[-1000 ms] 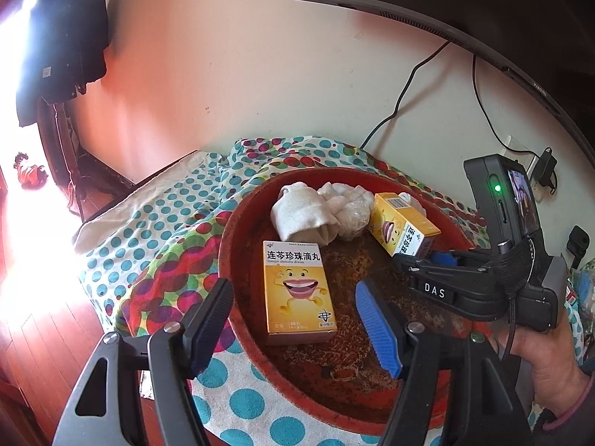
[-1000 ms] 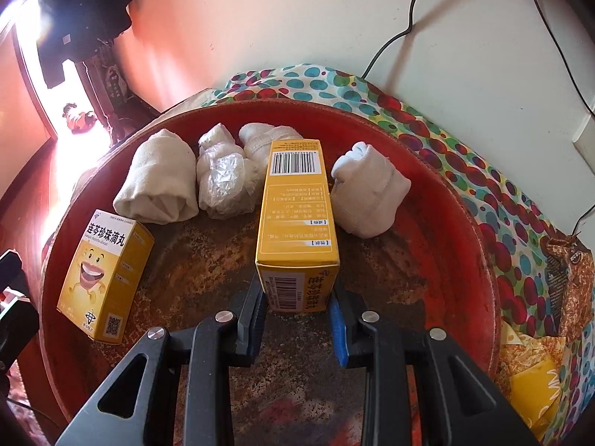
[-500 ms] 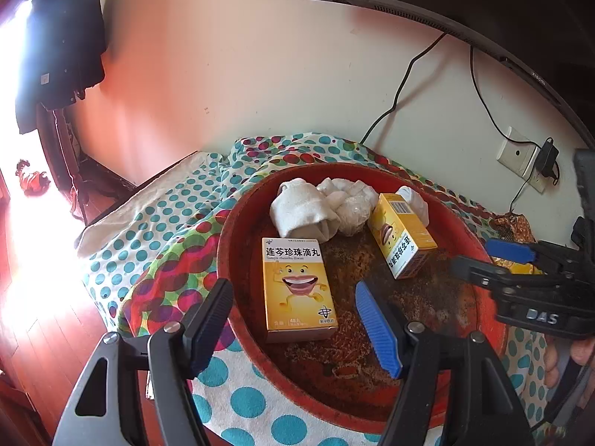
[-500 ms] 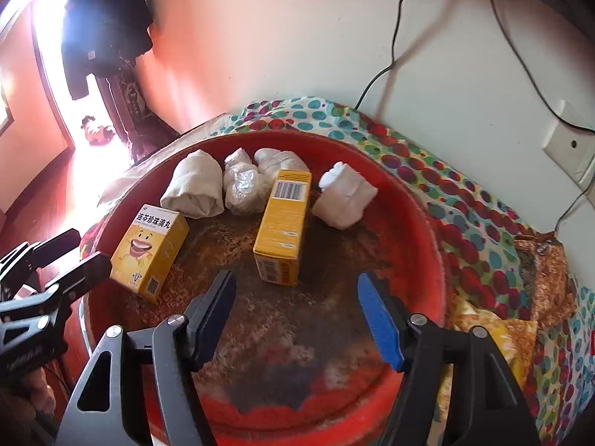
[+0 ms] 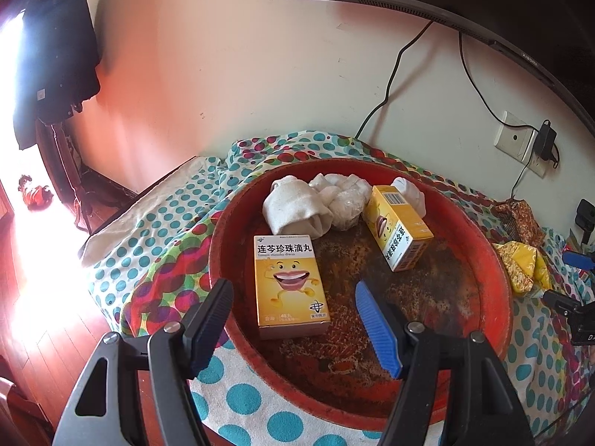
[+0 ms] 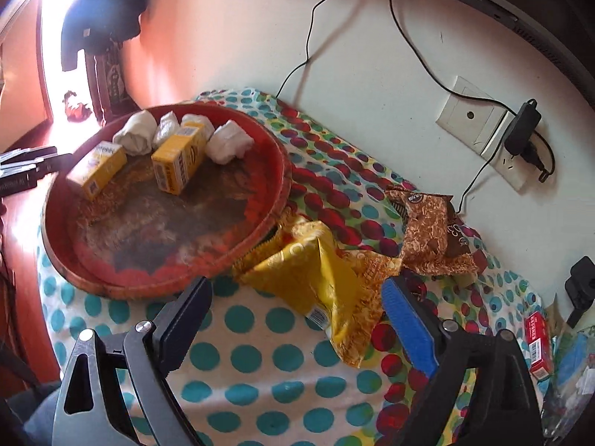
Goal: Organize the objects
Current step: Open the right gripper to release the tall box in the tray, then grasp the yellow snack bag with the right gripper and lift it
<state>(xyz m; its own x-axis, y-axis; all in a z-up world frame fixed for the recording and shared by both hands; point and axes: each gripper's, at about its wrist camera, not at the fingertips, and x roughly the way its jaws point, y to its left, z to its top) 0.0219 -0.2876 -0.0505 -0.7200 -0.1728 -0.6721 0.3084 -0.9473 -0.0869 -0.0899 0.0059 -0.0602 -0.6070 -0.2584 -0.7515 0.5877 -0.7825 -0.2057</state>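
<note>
- While both tools hang idle, the round red tray (image 6: 282, 171) with its worn, rusty floor already holds two yellow cardboard medicine boxes and several white cloth bundles (image 5: 293, 212) lined along its far edge.
- Left gripper (image 5: 293, 319): jaws spread wide, holding nothing, poised over the tray's near rim with the flat-lying yellow box printed with a smiling mouth (image 5: 288, 282) framed between its fingers.
- Second yellow box with a barcode on its end (image 5: 398, 228) lies tilted to the right of it, its far end against the bundles.
- Right gripper (image 6: 297, 319): jaws also wide apart and empty, hovering over the polka-dot tablecloth (image 6: 238, 364) right of the tray.
- Directly ahead of it, the crumpled yellow foil snack packet (image 6: 316, 271) lies on the cloth, one corner tucked at the tray's right rim; a brown snack packet (image 6: 427, 234) sits just beyond, farther right.
- Judgement: the boxes look placed; the step in hand seems to be fetching the loose packets.
- Next move likely calls for lowering the right jaws around a raised fold of the yellow packet; the foil is slack, so a pinch on a ridge would hold better than on the flat.
</note>
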